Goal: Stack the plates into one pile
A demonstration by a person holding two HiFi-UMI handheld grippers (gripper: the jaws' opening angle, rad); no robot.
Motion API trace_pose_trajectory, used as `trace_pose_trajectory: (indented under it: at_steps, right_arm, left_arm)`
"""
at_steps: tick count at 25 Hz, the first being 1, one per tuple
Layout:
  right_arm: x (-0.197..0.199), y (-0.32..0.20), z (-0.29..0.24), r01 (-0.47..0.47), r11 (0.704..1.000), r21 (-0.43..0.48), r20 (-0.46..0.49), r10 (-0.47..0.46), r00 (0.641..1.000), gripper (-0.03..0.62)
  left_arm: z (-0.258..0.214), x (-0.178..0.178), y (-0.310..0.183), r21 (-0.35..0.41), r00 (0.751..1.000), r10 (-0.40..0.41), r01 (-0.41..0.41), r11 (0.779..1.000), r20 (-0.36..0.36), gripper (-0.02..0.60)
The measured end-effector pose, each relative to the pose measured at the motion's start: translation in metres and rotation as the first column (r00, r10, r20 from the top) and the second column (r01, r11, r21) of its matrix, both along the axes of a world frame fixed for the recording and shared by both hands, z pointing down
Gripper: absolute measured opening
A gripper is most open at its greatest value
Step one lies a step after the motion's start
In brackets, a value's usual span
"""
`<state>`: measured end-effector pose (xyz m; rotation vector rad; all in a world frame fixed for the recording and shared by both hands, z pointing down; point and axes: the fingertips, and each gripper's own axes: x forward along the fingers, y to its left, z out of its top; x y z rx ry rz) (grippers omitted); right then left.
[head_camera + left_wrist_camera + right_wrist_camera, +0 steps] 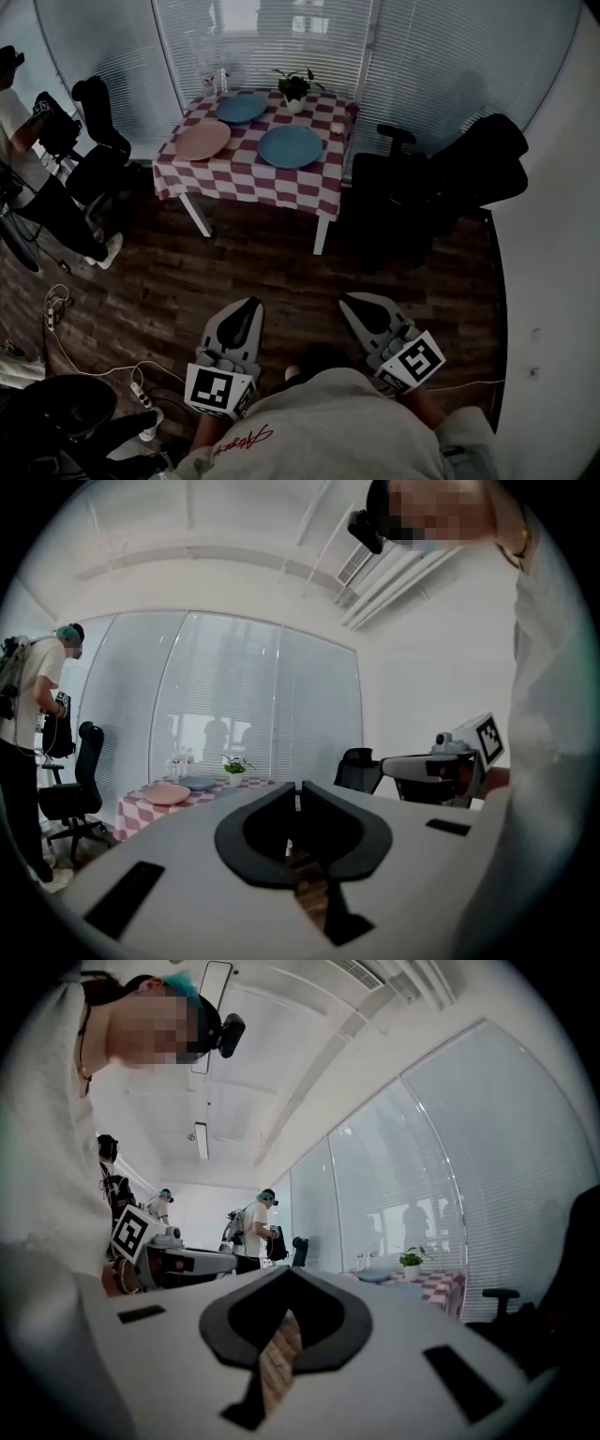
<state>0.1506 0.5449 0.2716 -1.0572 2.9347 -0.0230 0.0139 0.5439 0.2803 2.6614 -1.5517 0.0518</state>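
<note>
Three plates lie apart on a red-and-white checked table (281,183) across the room: a pink plate (202,141) at the left, a blue plate (291,146) at the right and a second blue plate (241,109) behind them. In the left gripper view the pink plate (166,793) shows far off. My left gripper (253,302) and right gripper (345,299) are held low, close to my body, over the wooden floor and far from the table. Both are shut with nothing between the jaws.
A small potted plant (295,87) and some glasses (214,82) stand at the table's far edge. Black office chairs (441,178) stand right of the table and another (94,141) at its left. A person (28,159) stands at the far left. Cables (94,370) lie on the floor.
</note>
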Motion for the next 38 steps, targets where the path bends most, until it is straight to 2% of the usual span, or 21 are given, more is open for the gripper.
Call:
trace_pose_trajectory:
  at_steps: [4, 13, 16, 19, 27, 32, 38]
  right_arm:
    - [0.004, -0.001, 0.008, -0.018, 1.0, -0.02, -0.007, 0.018, 1.0, 0.011]
    - [0.0, -0.02, 0.01, -0.006, 1.0, 0.005, -0.029, 0.006, 1.0, 0.011]
    - [-0.002, -0.041, 0.008, -0.005, 1.0, -0.008, -0.012, 0.005, 1.0, 0.011]
    - [-0.005, -0.061, 0.0, 0.001, 1.0, 0.015, 0.004, -0.001, 1.0, 0.011]
    - [-0.008, -0.132, -0.004, 0.028, 0.999, 0.026, 0.008, -0.028, 1.0, 0.012]
    - [-0.013, -0.18, -0.015, 0.042, 0.996, 0.075, -0.009, -0.041, 0.999, 0.011]
    - [-0.008, -0.23, -0.02, 0.05, 0.995, 0.08, -0.011, -0.05, 0.999, 0.011]
  left_arm:
    - [0.004, 0.002, 0.001, -0.018, 1.0, 0.01, -0.01, 1.0, 0.0, 0.034]
    - [0.008, 0.002, -0.02, -0.007, 1.0, 0.006, -0.006, 1.0, -0.005, 0.034]
    - [0.008, 0.001, -0.033, -0.011, 1.0, 0.002, -0.002, 1.0, 0.003, 0.034]
    - [0.008, -0.002, -0.051, -0.021, 1.0, -0.007, 0.007, 1.0, 0.016, 0.034]
    - [-0.004, -0.009, -0.114, -0.004, 0.998, -0.055, 0.055, 0.998, 0.007, 0.034]
    - [-0.014, -0.016, -0.16, 0.022, 0.996, -0.082, 0.082, 0.996, 0.02, 0.034]
    - [-0.024, -0.014, -0.205, 0.04, 0.995, -0.096, 0.095, 0.995, 0.033, 0.034]
